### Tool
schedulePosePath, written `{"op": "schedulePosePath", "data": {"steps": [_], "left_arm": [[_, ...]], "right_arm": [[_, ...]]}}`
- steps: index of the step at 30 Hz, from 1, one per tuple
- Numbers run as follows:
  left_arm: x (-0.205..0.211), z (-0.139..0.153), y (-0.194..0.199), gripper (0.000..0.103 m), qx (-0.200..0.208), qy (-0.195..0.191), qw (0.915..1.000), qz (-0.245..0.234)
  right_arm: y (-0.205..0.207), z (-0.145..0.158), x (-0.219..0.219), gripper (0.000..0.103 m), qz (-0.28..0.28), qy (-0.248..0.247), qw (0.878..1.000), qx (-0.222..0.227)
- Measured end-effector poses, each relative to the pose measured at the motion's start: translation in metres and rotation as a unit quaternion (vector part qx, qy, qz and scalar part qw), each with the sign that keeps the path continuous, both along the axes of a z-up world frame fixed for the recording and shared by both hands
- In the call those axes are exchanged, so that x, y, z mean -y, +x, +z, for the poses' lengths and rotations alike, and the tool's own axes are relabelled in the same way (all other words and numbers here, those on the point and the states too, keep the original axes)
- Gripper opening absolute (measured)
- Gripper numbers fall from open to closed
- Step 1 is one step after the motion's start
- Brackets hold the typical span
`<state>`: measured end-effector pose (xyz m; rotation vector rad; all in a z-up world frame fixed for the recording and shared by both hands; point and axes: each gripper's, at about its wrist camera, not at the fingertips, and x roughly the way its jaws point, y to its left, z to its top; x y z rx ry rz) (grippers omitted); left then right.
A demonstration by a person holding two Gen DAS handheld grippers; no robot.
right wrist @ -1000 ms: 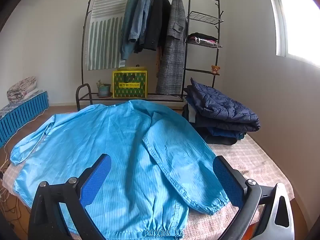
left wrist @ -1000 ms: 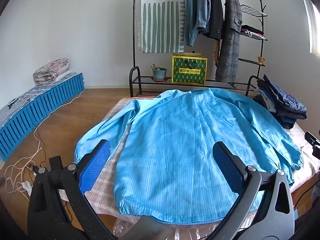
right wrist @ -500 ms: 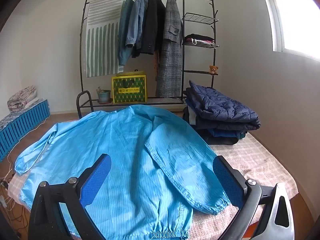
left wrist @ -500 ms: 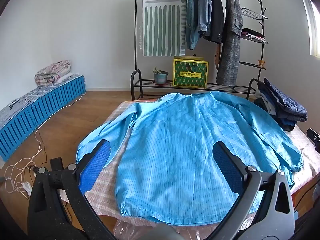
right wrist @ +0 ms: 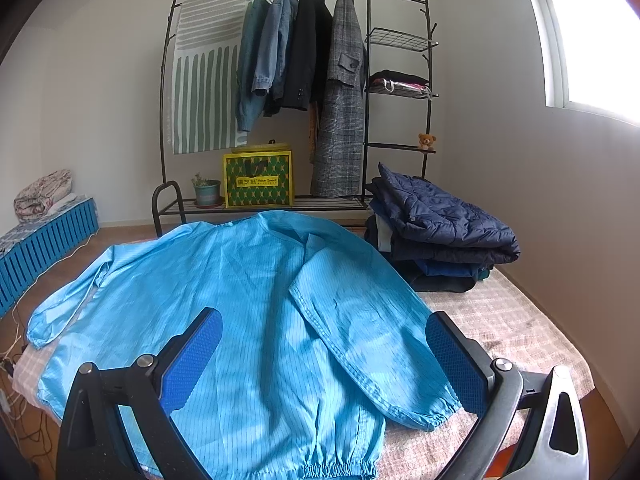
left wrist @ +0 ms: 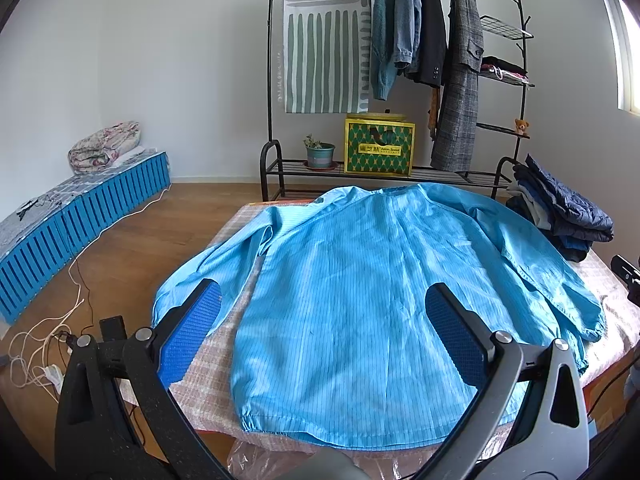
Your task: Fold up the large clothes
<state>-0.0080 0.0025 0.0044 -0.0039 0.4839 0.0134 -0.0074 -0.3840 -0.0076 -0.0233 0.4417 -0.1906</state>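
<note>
Jaws wide on both: left gripper [left wrist: 322,326], right gripper [right wrist: 325,344], empty. You've pulled back, raised; blue jacket [left wrist: 372,280] flat, unfolded. Fold not started.

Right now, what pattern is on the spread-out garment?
Bright blue garment with thin dark pinstripes; clearest in the left wrist view.

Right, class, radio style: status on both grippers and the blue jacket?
Left gripper open, empty. Right gripper open, empty. Blue jacket flat on table, unfolded. Folded dark pile beside its shoulder, clear.
</note>
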Motion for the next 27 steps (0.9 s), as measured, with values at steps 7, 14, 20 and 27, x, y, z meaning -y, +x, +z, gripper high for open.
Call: {"op": "schedulePosePath", "data": {"steps": [7,14,20,27], "left_arm": [[0.0000,-0.0003,0.0000,0.103,0.000,-0.001,1.0000,-0.001],[-0.0013,-0.0001,0.0004,0.103,0.000,-0.001,1.0000,0.000],[-0.0017,0.0008,0.0006,0.103,0.001,-0.002,1.0000,0.002],[-0.0038,0.0022,0.0014,0.103,0.001,-0.002,1.0000,0.003]], "right_arm": [[-0.0011,-0.0005,0.0001,0.103,0.000,0.002,1.000,-0.002],[-0.0023,0.0023,-0.0016,0.103,0.003,0.007,1.000,0.001],[-0.0027,0.0022,-0.0025,0.103,0.003,0.007,1.000,0.001],[-0.0013,0.0022,-0.0059,0.103,0.004,0.003,1.000,-0.002]]}}
